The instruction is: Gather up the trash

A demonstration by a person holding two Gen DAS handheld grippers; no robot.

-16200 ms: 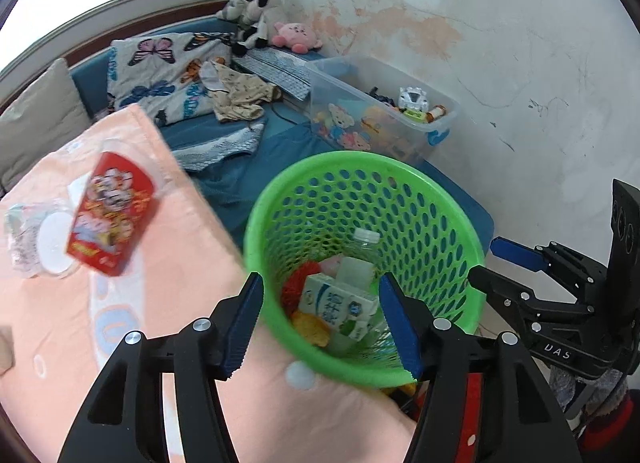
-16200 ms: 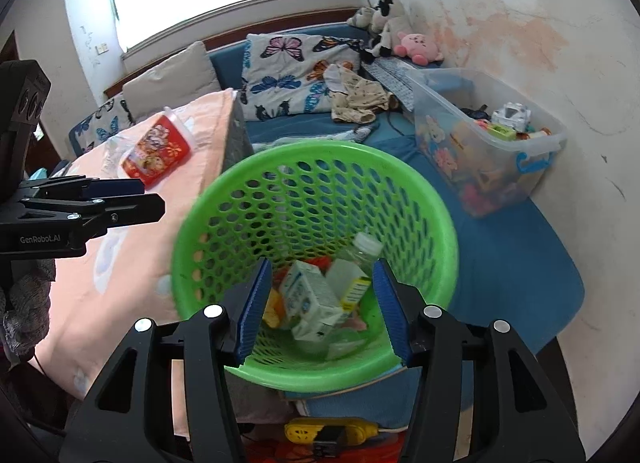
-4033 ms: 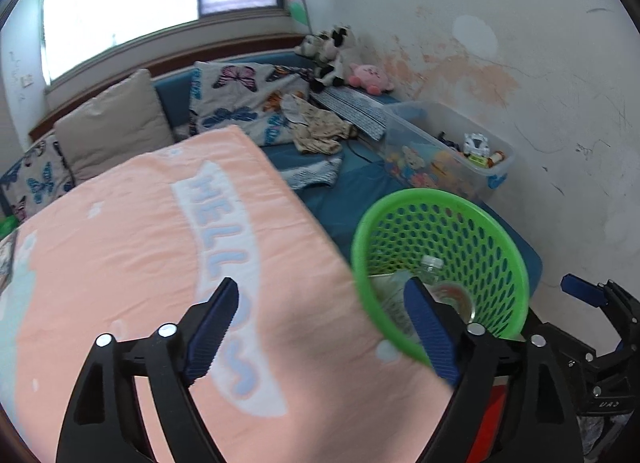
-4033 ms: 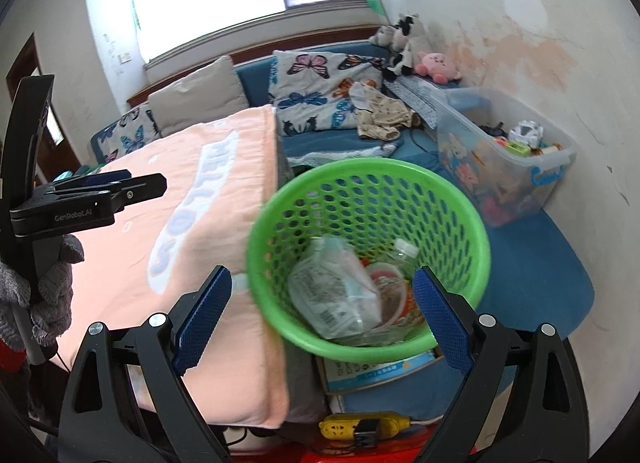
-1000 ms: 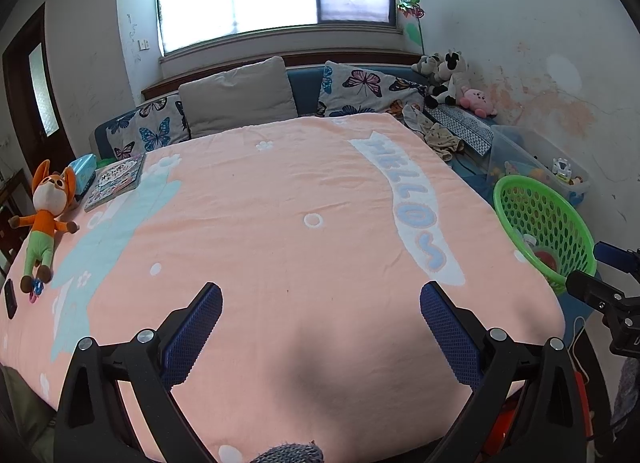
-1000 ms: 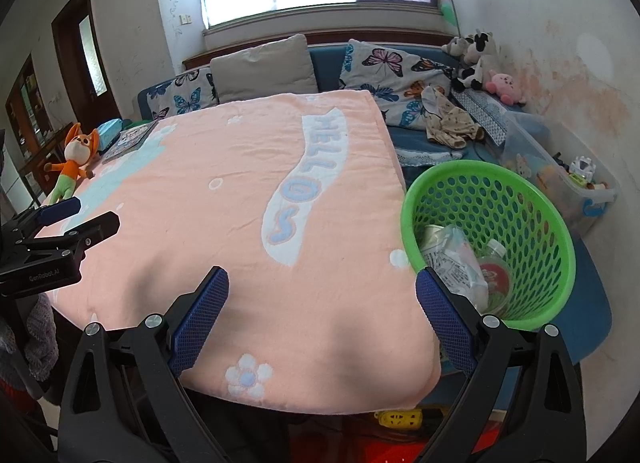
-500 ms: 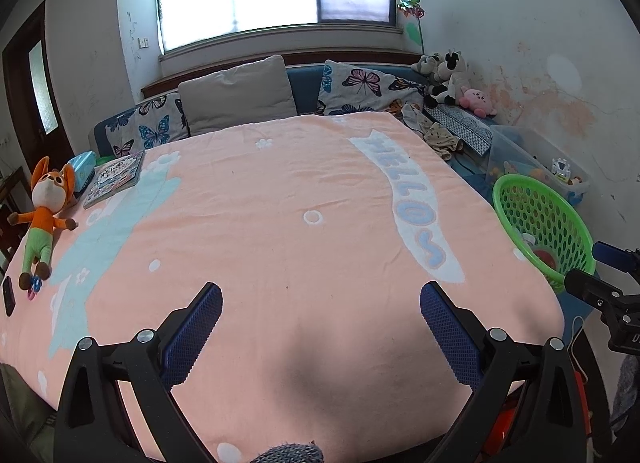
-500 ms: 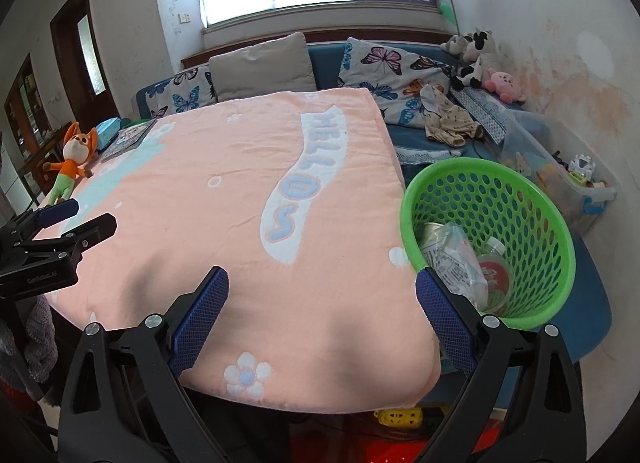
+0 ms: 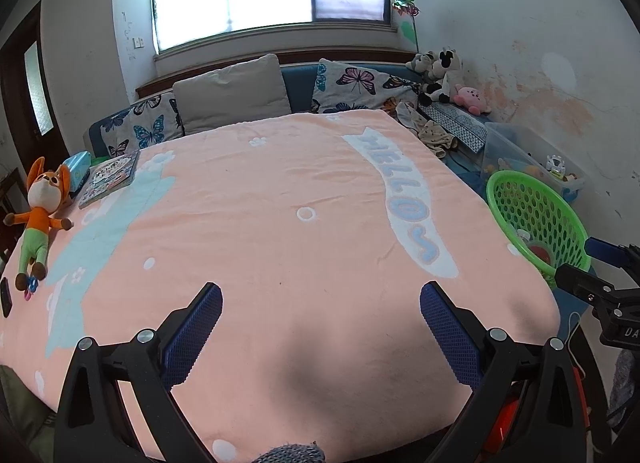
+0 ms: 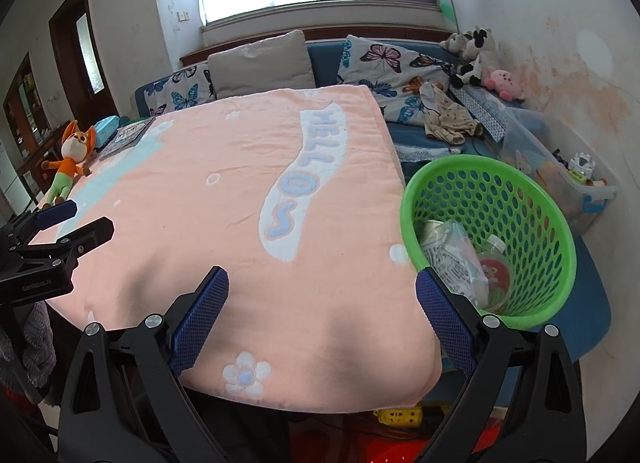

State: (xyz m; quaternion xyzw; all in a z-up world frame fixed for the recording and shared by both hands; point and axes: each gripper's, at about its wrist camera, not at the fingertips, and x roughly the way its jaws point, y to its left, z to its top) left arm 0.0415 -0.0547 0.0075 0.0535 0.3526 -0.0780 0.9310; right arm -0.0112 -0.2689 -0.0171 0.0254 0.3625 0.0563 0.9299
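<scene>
A green perforated basket (image 10: 556,223) stands beside the right edge of the pink-covered table (image 10: 240,199). Inside it lie a crumpled clear wrapper (image 10: 452,259), a red-lidded cup (image 10: 496,275) and a plastic bottle (image 10: 496,242). In the left wrist view the basket (image 9: 536,207) shows at the right. My left gripper (image 9: 320,323) hangs open over the table's near edge with nothing between its fingers. My right gripper (image 10: 322,311) is open too, empty, its right finger just left of the basket.
An orange fox plush (image 9: 40,207), a picture book (image 9: 112,177) and a blue box (image 9: 78,167) lie at the table's left. Cushions (image 9: 232,97) line the sofa behind. A clear toy bin (image 10: 560,167) stands behind the basket, a yellow power strip (image 10: 400,417) on the floor.
Over the last second almost nothing has shifted; both grippers stay open and pulled back from the basket. Earlier they hung right above it.
</scene>
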